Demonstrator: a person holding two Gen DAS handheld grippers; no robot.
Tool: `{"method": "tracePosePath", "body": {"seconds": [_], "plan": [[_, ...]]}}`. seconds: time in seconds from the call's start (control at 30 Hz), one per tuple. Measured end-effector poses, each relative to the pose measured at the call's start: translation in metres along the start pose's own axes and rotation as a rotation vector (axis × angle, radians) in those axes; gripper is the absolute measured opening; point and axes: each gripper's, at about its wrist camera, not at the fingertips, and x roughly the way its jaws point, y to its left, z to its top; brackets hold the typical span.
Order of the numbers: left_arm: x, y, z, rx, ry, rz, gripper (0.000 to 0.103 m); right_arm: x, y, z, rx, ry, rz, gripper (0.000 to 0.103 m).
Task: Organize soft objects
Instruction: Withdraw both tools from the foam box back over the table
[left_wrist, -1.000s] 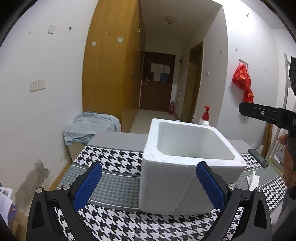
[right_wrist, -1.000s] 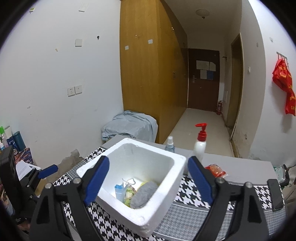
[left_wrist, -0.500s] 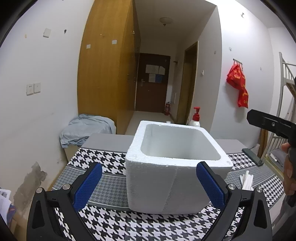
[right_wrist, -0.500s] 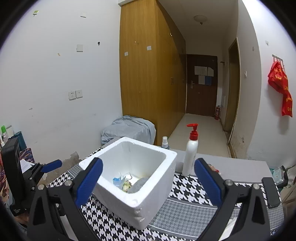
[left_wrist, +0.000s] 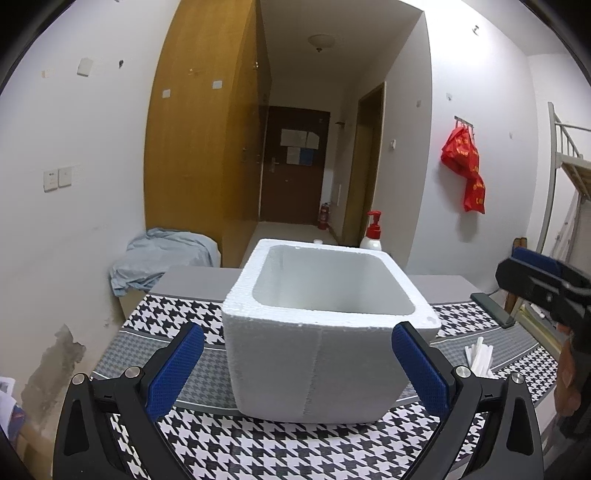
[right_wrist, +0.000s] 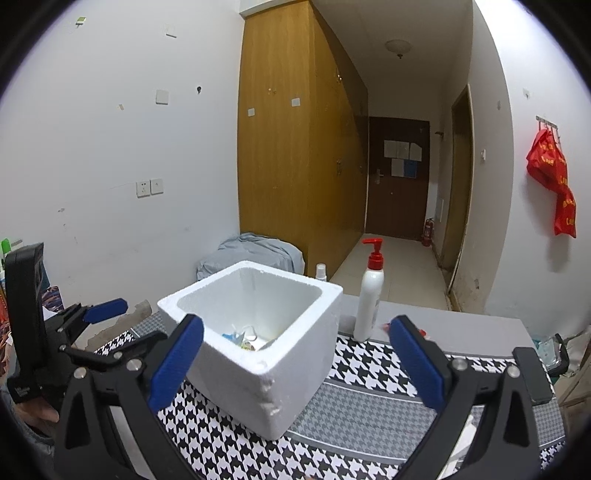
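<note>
Left wrist view looks straight at the near wall of a white square styrofoam box (left_wrist: 317, 354) standing on a black-and-white houndstooth tablecloth (left_wrist: 280, 450), and the left gripper (left_wrist: 295, 365) hangs in front of it with its blue-padded fingers (left_wrist: 173, 373) spread wide, gripping nothing, one on either side of the box without touching it. From this angle the box's inside looks bare white; its floor is hidden. Behind the box stands a white pump bottle with a red top (left_wrist: 372, 232), and to the right of the box a few white sticks (left_wrist: 480, 356) lie on the cloth. Further right, well apart from the box, the right gripper (left_wrist: 543, 284) shows at the frame's edge. From the right wrist view the right gripper (right_wrist: 295, 363) is likewise released, jaws wide and empty, hovering above the box's (right_wrist: 258, 354) near corner. Down on the box's floor sit a few small soft items (right_wrist: 242, 338), bluish and yellowish, too small to name. The pump bottle (right_wrist: 369, 295) stands just right of the box, with a small clear spray bottle (right_wrist: 320, 271) behind the box's far rim. Left of the box, the left gripper (right_wrist: 99, 312) is visible.
</note>
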Motion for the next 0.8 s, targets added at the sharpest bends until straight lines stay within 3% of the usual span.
{"method": "tracePosePath", "body": {"seconds": [0.33,0.8], "plan": [[-0.001,-0.012,-0.005,0.012,0.003,-0.038,0.102,-0.007,-0.011,-0.022,0.034,0.011,-0.013,0.102],[0.004,-0.019,-0.014,0.012,-0.003,-0.031,0.102,-0.009,-0.028,-0.044,0.087,0.030,-0.041,0.102]]}}
